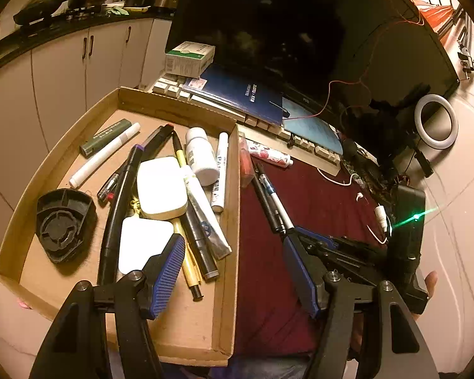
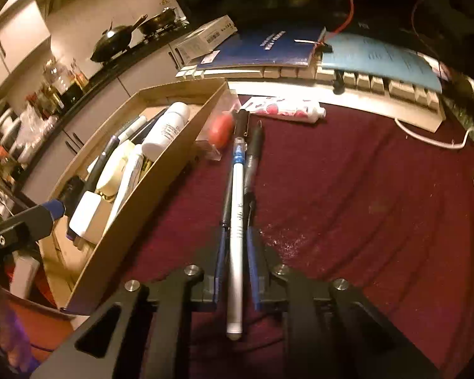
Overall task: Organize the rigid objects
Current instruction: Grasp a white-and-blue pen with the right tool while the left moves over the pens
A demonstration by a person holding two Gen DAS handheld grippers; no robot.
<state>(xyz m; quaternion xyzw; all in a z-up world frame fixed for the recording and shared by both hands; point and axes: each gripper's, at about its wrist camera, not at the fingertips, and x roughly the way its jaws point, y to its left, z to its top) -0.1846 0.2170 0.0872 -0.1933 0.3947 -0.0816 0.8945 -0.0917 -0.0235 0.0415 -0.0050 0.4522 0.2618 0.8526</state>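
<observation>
Right wrist: white pen [image 2: 237, 221] lengthwise between fingers [image 2: 220, 252]

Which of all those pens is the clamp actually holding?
The white pen with the blue band: it sits between the right gripper pads, out on the red cloth. The other pens lie loose, most in the cardboard tray.

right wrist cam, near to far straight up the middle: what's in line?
Right gripper, jaws shut on the white pen → pen's blue cap end → floral tube lying across → keyboard → dark blue booklet on its keys.
</observation>
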